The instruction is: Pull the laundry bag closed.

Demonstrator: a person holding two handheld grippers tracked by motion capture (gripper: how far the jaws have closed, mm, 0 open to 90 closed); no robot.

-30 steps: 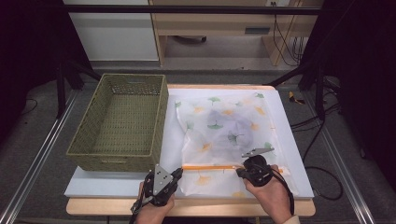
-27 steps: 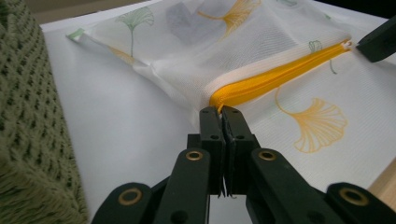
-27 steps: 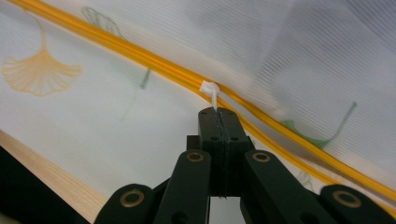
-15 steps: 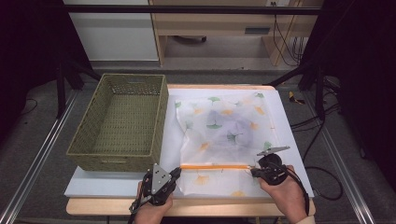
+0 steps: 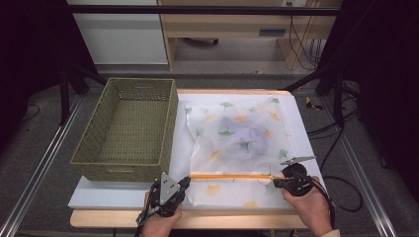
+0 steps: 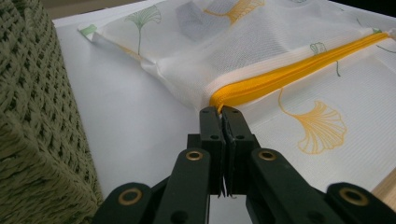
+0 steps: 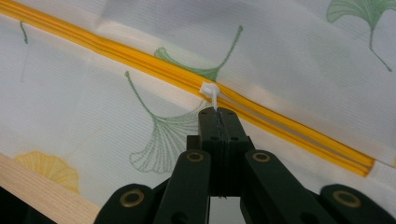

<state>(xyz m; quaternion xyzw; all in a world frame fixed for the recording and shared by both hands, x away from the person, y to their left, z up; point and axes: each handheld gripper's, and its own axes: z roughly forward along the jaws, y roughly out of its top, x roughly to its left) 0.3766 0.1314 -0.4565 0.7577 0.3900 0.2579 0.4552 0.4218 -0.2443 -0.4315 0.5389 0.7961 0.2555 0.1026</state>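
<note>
While a white mesh laundry bag point(image 5: 237, 143) printed with green and yellow ginkgo leaves lies flat on the table point(image 5: 123, 197), a person works its orange zipper point(image 5: 232, 176) with a hand-held gripper at either end. The left gripper point(image 5: 184, 181) sits at the bag's near left corner, its fingers point(image 6: 211, 126) clamped on the fabric where the zipper ends; judging by that placement, it anchors the bag so the cloth stays taut and does not slide. The right gripper point(image 5: 274, 182) is at the opposite stretch of the zipper, its fingers point(image 7: 209, 122) pressed together on the small white pull tab point(image 7: 210, 91), with the slider sitting on the orange teeth a little short of the zipper's end stop. With the two grippers well apart along one straight line, the arrangement looks suited to running the slider along the track while the far end is held fast.

Something dark and soft-edged shows faintly through the mesh in the middle of the bag; what it is cannot be told. Just beside the bag's left edge stands an empty green woven basket point(image 5: 126, 131), likely there to receive the bag once the zipper work is done.

No brand, label or readable writing appears on the bag, the basket or the grippers; the leaf print is the sole marking on the cloth.
</note>
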